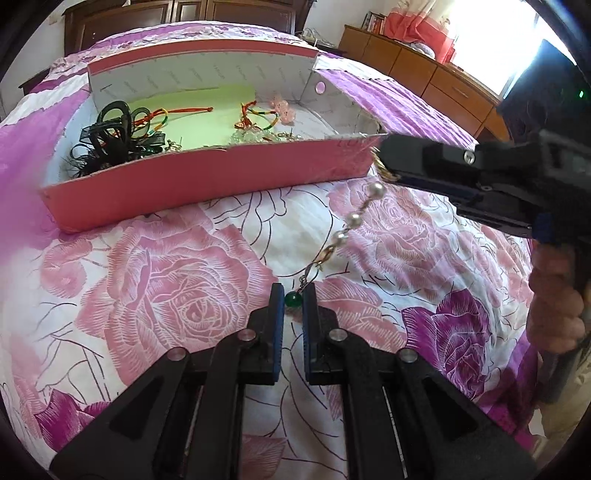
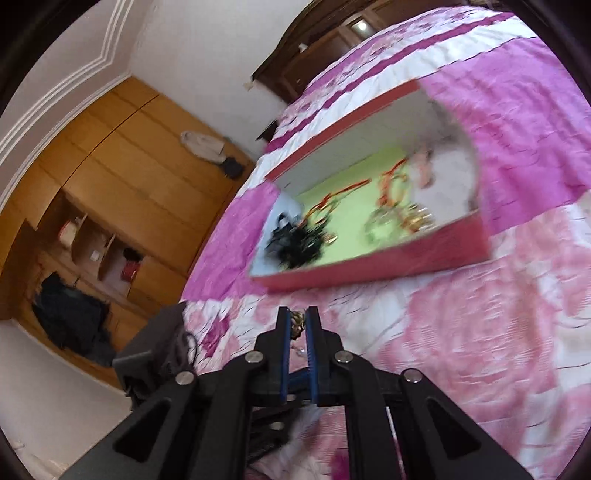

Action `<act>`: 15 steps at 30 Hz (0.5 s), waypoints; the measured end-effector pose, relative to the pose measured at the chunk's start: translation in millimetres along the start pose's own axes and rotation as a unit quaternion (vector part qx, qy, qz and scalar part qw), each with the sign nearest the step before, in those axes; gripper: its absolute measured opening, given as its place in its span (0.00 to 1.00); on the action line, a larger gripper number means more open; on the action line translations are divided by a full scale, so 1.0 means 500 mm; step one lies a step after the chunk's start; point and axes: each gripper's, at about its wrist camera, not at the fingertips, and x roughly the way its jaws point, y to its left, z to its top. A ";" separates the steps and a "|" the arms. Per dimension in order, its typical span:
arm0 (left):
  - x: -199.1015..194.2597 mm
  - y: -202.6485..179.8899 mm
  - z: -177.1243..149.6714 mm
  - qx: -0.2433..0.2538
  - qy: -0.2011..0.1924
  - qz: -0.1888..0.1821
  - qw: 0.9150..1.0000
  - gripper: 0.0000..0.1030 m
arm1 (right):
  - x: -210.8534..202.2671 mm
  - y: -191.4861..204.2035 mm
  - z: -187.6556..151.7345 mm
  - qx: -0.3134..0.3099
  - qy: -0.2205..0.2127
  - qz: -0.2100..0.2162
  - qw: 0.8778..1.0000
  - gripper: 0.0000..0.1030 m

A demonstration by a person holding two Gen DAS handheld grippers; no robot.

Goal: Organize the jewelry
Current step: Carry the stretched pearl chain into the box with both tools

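A pearl and gold chain necklace is stretched above the bed between both grippers. My left gripper is shut on its green bead end. My right gripper comes in from the right and is shut on the gold chain end, close to the box's near right corner. The pink cardboard box lies on the bed beyond. It holds black hair ties, red and green cord bracelets and clear beads on a green sheet. The right wrist view is blurred.
The rose-patterned pink bedspread covers the whole bed. A dark headboard stands behind the box. A wooden dresser stands at the right by the window. A wooden wardrobe fills the wall in the right wrist view.
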 end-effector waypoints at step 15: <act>0.016 -0.012 -0.004 0.009 0.028 -0.016 0.999 0.02 | -0.012 -0.064 -0.025 -0.019 0.015 -0.142 0.990 0.09</act>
